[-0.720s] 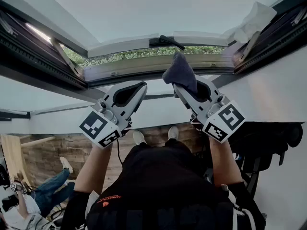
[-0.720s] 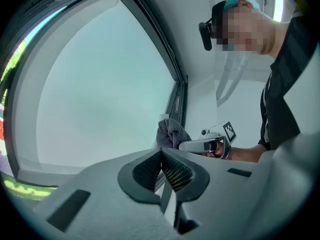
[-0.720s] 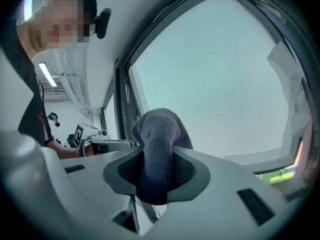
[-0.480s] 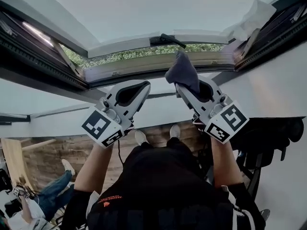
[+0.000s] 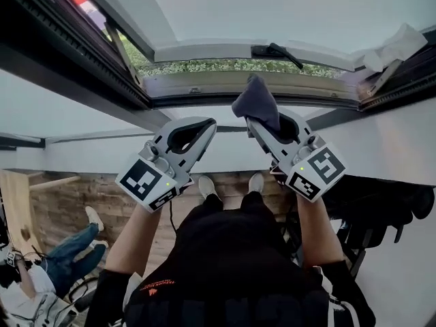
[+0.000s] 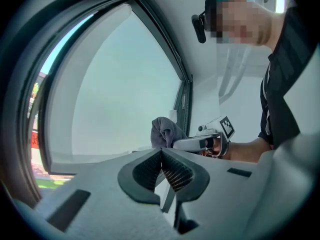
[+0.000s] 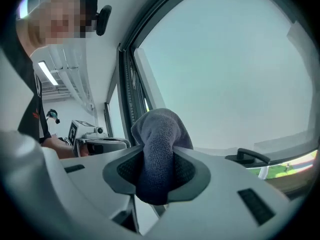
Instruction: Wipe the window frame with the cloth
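A dark grey cloth (image 5: 256, 103) is bunched between the jaws of my right gripper (image 5: 264, 124), which is shut on it. The cloth's tip reaches up to the bottom rail of the tilted-open window frame (image 5: 204, 84); whether it touches I cannot tell. In the right gripper view the cloth (image 7: 159, 146) fills the gap between the pads of the right gripper (image 7: 157, 178). My left gripper (image 5: 206, 125) is raised beside it on the left, shut and holding nothing. Its jaws meet at the left gripper (image 6: 161, 156) centre, with the cloth (image 6: 164, 131) seen beyond.
A black window handle (image 5: 276, 49) sits on the sash above the cloth and also shows as the handle (image 7: 248, 157) at lower right. A white crumpled sheet (image 5: 395, 45) hangs at the frame's upper right corner. Dark side frames (image 5: 75, 46) flank the opening. A person's legs (image 5: 65, 261) lie on the floor below left.
The head view has shifted, so the window and its handle now sit further right. Both grippers keep about the same place, the cloth still held up at the bottom rail.
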Demonstrator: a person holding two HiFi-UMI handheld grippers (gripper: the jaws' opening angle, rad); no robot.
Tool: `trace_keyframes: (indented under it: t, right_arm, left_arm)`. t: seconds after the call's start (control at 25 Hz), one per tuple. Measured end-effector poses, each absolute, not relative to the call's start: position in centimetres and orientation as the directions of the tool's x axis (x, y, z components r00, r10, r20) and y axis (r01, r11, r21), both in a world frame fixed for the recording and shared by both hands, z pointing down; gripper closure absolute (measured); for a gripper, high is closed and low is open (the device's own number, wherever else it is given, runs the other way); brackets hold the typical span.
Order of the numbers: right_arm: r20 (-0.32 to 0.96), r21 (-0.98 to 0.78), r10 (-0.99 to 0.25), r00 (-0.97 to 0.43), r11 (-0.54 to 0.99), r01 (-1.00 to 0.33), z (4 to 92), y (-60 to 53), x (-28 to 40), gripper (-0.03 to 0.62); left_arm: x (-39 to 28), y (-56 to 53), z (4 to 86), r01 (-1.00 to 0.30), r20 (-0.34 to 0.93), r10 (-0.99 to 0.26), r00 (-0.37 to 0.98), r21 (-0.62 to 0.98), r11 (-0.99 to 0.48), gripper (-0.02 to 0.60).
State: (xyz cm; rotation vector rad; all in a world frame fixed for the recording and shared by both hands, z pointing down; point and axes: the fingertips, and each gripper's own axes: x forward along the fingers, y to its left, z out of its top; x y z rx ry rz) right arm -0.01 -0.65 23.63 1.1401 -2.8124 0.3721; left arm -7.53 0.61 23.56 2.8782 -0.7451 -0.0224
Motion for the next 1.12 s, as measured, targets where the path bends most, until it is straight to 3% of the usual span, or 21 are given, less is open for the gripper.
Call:
trace_keyframes:
  t: [0.56,1.12]
  right_arm:
    - [0.285,-0.295,-0.491,-0.823,0.772,-0.563,35.4,-7.3,-17.0,0.482]
    - [0.355,-0.421,-0.383,-0.853,0.749,-0.511,44.8,-8.8,-24.2,0.483]
  left_arm:
    - [-22.3,-3.0,31.9,-0.685,0.141,-0.672,0.727,0.201,-0.7,0.561]
    - [-26.0,-2.8,37.8,-0.723,0.257,-0.676,0.69,0.274,-0.634,0.561]
